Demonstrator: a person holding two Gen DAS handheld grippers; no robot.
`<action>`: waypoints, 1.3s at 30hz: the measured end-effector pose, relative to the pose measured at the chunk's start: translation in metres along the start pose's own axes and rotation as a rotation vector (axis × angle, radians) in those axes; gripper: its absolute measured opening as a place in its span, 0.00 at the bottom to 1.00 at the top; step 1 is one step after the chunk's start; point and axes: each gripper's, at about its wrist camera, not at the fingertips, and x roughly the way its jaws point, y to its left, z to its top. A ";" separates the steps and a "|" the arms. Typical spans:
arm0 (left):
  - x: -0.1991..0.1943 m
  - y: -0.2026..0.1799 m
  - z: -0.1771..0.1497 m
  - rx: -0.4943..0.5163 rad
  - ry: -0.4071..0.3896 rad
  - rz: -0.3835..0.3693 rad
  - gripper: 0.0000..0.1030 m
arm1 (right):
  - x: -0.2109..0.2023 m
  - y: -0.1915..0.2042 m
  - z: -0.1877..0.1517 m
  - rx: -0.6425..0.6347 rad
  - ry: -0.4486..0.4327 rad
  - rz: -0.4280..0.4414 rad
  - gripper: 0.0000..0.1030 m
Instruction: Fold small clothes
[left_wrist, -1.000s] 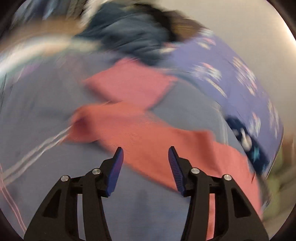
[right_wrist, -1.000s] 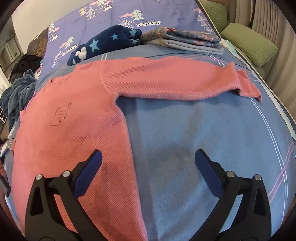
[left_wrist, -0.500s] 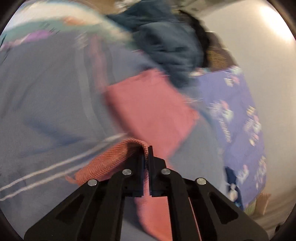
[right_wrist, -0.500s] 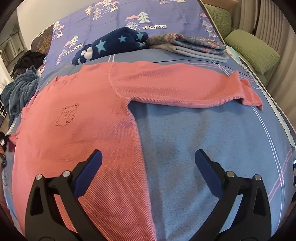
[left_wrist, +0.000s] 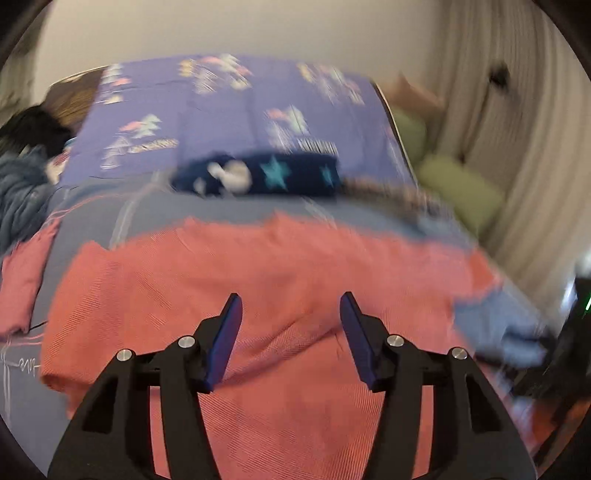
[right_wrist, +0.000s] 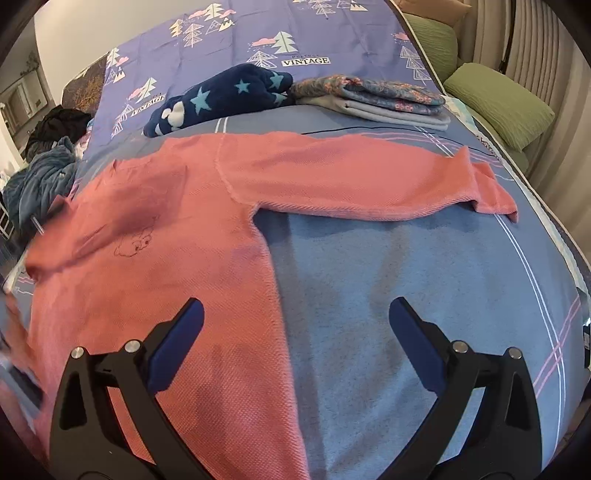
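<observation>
The left wrist view is motion-blurred throughout, so the tree print on the purple bed cover and the folded pile behind the navy star-patterned fleece cannot be resolved. In the right wrist view, the coral-pink knitted sweater smears at the left edge (its left sleeve and hem are cut off). The small outline motif on its chest is too faint to identify.

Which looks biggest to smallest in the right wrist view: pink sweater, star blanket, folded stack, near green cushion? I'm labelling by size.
1. Pink sweater, by far.
2-4. Star blanket, folded stack and green cushion look alike in size; they lie far back under fisheye distortion, so I won't rank them.
</observation>
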 end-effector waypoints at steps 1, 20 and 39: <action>0.006 0.000 -0.006 0.018 0.030 0.016 0.54 | 0.001 0.000 0.002 0.002 0.001 0.021 0.98; -0.038 0.143 -0.019 -0.294 0.039 0.436 0.75 | 0.116 0.081 0.098 -0.039 0.179 0.454 0.74; -0.036 0.148 -0.033 -0.238 0.104 0.334 0.79 | 0.061 0.032 0.122 -0.054 0.005 0.323 0.12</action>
